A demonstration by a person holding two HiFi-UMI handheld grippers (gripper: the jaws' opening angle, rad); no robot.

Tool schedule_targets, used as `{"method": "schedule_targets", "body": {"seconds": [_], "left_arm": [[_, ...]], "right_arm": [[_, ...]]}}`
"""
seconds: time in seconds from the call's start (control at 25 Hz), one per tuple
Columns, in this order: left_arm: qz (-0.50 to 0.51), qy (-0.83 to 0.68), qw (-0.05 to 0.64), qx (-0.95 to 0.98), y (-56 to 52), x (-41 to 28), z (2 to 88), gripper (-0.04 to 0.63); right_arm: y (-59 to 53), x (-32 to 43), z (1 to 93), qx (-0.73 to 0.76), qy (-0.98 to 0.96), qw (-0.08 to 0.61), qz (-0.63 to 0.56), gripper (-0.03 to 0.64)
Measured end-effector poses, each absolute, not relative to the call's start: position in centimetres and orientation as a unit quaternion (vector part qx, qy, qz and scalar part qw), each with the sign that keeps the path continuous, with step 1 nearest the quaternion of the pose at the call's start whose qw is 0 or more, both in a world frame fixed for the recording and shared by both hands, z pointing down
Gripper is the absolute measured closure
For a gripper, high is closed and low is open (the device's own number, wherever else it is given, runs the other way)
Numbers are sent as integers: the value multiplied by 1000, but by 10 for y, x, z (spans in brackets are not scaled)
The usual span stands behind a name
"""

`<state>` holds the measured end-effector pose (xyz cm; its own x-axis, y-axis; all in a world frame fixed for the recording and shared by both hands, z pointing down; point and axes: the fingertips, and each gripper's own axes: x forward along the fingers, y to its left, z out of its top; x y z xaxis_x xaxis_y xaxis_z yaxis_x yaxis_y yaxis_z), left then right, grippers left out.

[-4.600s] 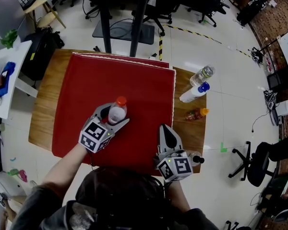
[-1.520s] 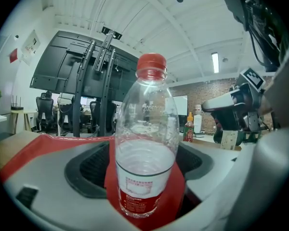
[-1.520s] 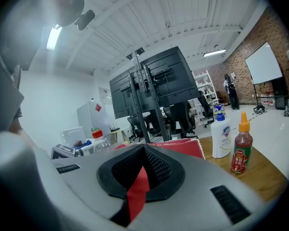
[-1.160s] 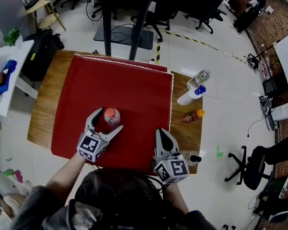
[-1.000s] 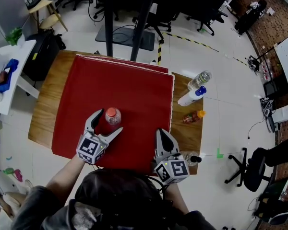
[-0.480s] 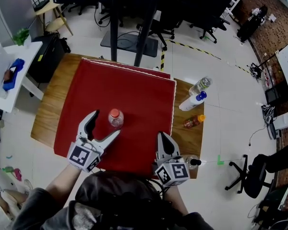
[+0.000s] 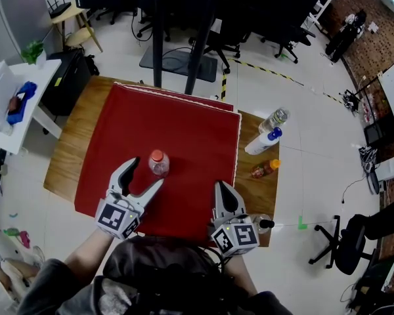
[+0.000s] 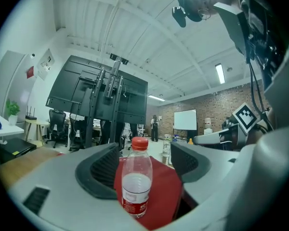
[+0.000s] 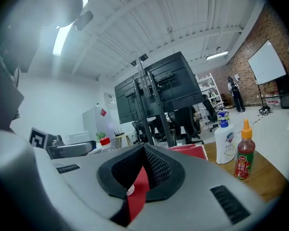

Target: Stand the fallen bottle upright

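Note:
A clear bottle (image 7: 159,164) with a red cap and red label stands upright on the red mat (image 7: 177,126), free of both grippers. My left gripper (image 7: 146,173) is just short of it on the near side. Its jaws are wide apart and closing, and no pad touches the bottle. In the left gripper view the bottle (image 8: 136,182) stands ahead, framed by the two dark pads of that gripper (image 8: 143,150). My right gripper (image 7: 223,188) rests shut at the mat's front edge. In the right gripper view its pads (image 9: 144,150) meet and the bottle (image 9: 106,147) shows far left.
On the bare wooden table (image 7: 64,151) right of the mat lie a clear bottle (image 7: 276,119), a white bottle with a blue cap (image 7: 261,142) and an orange-capped sauce bottle (image 7: 265,169). A small dark-capped bottle (image 7: 261,223) sits beside my right gripper. A white side table (image 7: 1,113) stands left.
My left gripper has let go of the bottle and drawn back toward me, leaving it upright on the mat. The right gripper has stayed where it was.

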<state>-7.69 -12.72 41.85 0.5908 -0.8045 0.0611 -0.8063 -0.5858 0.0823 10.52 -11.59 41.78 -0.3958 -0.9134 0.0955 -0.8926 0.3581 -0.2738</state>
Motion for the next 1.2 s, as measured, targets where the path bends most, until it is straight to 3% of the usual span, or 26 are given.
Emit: {"method": "schedule_targets", "body": {"seconds": [0.08, 0.28, 0.44, 0.6, 1.2], "left_arm": [[9, -467, 41, 883, -128, -81, 418, 285], [8, -486, 48, 872, -126, -86, 417, 392], [14, -495, 37, 868, -128, -87, 415, 437], [16, -506, 41, 861, -129, -90, 417, 563], [57, -514, 51, 855, -133, -92, 428, 569]], "right_arm": [[-116, 103, 417, -545, 826, 38, -141, 607], [-113, 97, 419, -537, 830, 36, -146, 607], [-110, 93, 422, -526, 837, 25, -147, 607], [-110, 95, 418, -524, 837, 40, -152, 607], [-102, 76, 418, -491, 863, -17, -113, 609]]}}
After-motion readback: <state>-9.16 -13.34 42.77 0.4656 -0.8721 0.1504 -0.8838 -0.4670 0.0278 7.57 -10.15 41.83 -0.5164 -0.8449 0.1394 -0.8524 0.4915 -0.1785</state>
